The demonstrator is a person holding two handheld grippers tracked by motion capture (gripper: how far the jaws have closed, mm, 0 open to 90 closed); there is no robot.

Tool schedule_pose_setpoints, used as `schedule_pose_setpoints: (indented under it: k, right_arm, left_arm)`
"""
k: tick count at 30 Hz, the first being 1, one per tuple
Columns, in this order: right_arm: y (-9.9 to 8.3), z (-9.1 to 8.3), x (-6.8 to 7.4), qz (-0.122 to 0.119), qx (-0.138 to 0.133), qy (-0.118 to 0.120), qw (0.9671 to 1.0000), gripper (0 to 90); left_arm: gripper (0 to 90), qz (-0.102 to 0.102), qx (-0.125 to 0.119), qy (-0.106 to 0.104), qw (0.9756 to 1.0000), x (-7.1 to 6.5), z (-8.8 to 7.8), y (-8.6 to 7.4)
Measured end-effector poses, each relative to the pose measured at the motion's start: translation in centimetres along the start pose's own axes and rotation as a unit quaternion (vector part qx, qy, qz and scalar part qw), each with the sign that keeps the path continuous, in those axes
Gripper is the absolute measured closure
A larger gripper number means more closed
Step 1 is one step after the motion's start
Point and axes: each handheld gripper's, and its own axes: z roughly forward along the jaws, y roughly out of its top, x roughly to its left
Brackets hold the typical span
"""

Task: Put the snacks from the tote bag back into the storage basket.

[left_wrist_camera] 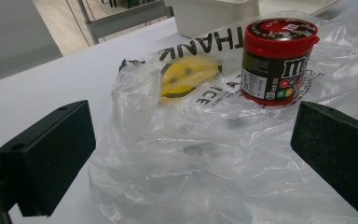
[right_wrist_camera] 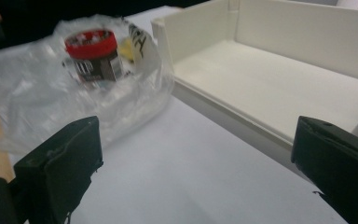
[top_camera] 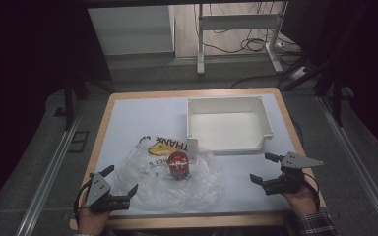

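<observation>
A red-lidded candy jar (top_camera: 179, 165) (left_wrist_camera: 276, 60) (right_wrist_camera: 93, 57) stands upright on a crumpled clear plastic bag (top_camera: 170, 177) (left_wrist_camera: 191, 154) (right_wrist_camera: 42, 102) printed with black letters and a yellow smiley. My left gripper (top_camera: 119, 179) (left_wrist_camera: 191, 154) rests at the front left of the table, open, its jaws on either side of the bag's near edge without pressing it. At the front right, my right gripper (top_camera: 266, 168) (right_wrist_camera: 191, 154) is open over bare table, between the bag and the bin.
A white open-fronted plastic bin (top_camera: 229, 123) (right_wrist_camera: 279, 79) sits at the back right of the white table top (top_camera: 142, 115). Beyond the table are a desk frame's legs (top_camera: 236, 29) and floor cables. Metal rails run along both sides.
</observation>
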Motion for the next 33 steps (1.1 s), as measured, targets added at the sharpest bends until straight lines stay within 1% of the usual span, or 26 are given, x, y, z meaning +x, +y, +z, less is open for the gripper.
schedule_pose_setpoints:
  k: [1,3,4,7,10,11,13,15,21,23,27,28,31,32,33]
  right_arm:
    - [0.1,0.1,0.1,-0.003,0.001,0.002,1.0000,1.4]
    - [0.1,0.1,0.2,-0.003,0.002,0.003,1.0000,1.2]
    - [0.2,0.2,0.3,-0.002,0.004,0.010,0.9999,0.7]
    - [0.1,0.3,0.5,-0.008,0.011,0.004,0.9999,0.0]
    - [0.1,0.2,0.7,-0.006,0.019,-0.003,0.9998,0.0]
    - [0.1,0.1,0.8,-0.007,0.023,-0.008,0.9997,0.0]
    - [0.1,0.1,0.9,-0.005,0.025,-0.007,0.9996,0.0]
    - [0.1,0.1,0.9,-0.003,0.027,-0.004,0.9996,0.0]
    - [0.1,0.2,0.8,0.000,0.026,0.007,0.9996,0.0]
    - [0.1,0.3,0.8,-0.003,0.034,0.005,0.9994,0.0]
    - [0.2,0.5,1.1,-0.005,0.035,0.010,0.9993,0.0]
    - [0.3,0.5,1.2,-0.007,0.037,0.008,0.9992,0.0]
    - [0.4,0.8,1.5,-0.013,0.036,0.013,0.9992,0.0]
    - [0.5,0.8,1.5,-0.017,0.040,0.010,0.9990,0.0]
    - [0.5,0.9,1.6,-0.019,0.033,0.013,0.9992,0.0]
  left_arm:
    - [0.0,0.004,0.001,-0.005,1.0000,-0.2,0.1,0.0]
    - [0.0,0.005,0.001,-0.009,0.9999,-0.2,0.1,0.0]
    - [0.0,0.007,0.001,-0.012,0.9999,-0.3,0.1,0.0]
    - [0.0,0.005,0.001,-0.024,0.9997,-0.4,0.1,0.0]
    - [0.0,0.000,-0.003,-0.030,0.9996,-0.3,0.0,-0.1]
    - [0.0,-0.003,-0.005,-0.030,0.9995,-0.2,0.0,-0.1]
    - [0.0,-0.011,-0.008,-0.030,0.9994,0.1,0.0,-0.1]
    - [0.0,-0.013,-0.008,-0.031,0.9994,0.2,0.0,-0.1]
    - [0.0,-0.005,-0.003,-0.034,0.9994,-0.2,0.2,-0.1]
    - [0.0,-0.005,-0.002,-0.033,0.9994,-0.2,0.2,-0.1]
    - [0.0,-0.007,-0.003,-0.030,0.9995,-0.1,0.1,-0.1]
    - [0.0,-0.006,-0.003,-0.029,0.9996,-0.1,0.1,-0.1]
    - [0.0,-0.006,-0.003,-0.028,0.9996,-0.2,0.0,-0.1]
    - [0.0,-0.006,-0.004,-0.027,0.9996,-0.2,-0.1,-0.1]
    - [0.0,-0.006,-0.004,-0.027,0.9996,-0.2,-0.1,-0.1]
